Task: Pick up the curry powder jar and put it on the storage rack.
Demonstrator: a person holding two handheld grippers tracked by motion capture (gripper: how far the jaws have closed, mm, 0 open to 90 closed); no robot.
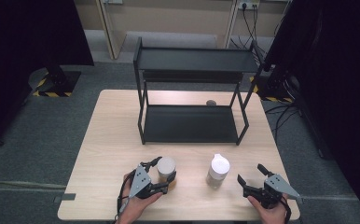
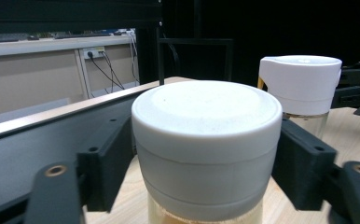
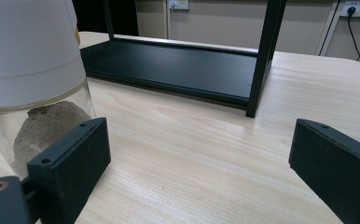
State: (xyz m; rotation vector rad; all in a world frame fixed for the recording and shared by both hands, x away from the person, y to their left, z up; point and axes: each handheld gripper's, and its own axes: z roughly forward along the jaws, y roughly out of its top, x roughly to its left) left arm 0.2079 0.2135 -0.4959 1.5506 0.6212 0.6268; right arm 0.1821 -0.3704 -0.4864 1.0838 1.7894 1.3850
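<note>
Left hand-held gripper [image 1: 164, 176]: in my left hand [image 1: 136, 205], near the front edge of the counter; its black, blocky jaws sit one on each side of the jar, pressed against the lid's wall in the left gripper view, so it has closed on the jar.
Jar [image 1: 166, 171]: a round glass body with amber contents and a broad, flat-topped white lid [image 2: 207, 140] of matte, faintly grainy plastic; it stands upright on the counter, front left of centre.
Right hand-held gripper [image 1: 252, 179]: in my right hand [image 1: 272, 212] at the front right; jaws spread wide with bare wood between them, gripping nothing.
Bottle [image 1: 218, 171]: clear glass with a tall, smooth white cap that has a small spout-like lip; upright on the counter, just beside my right gripper's left jaw, though I cannot tell whether they touch; a pale, rough grey lump shows through the glass [image 3: 43, 126].
Rack [image 1: 193, 93]: black metal, two flat shelves on thin square legs, standing at the back half of the counter, well apart from both containers.
Counter [image 1: 103, 154]: pale wood with fine straight grain, rounded corners.
</note>
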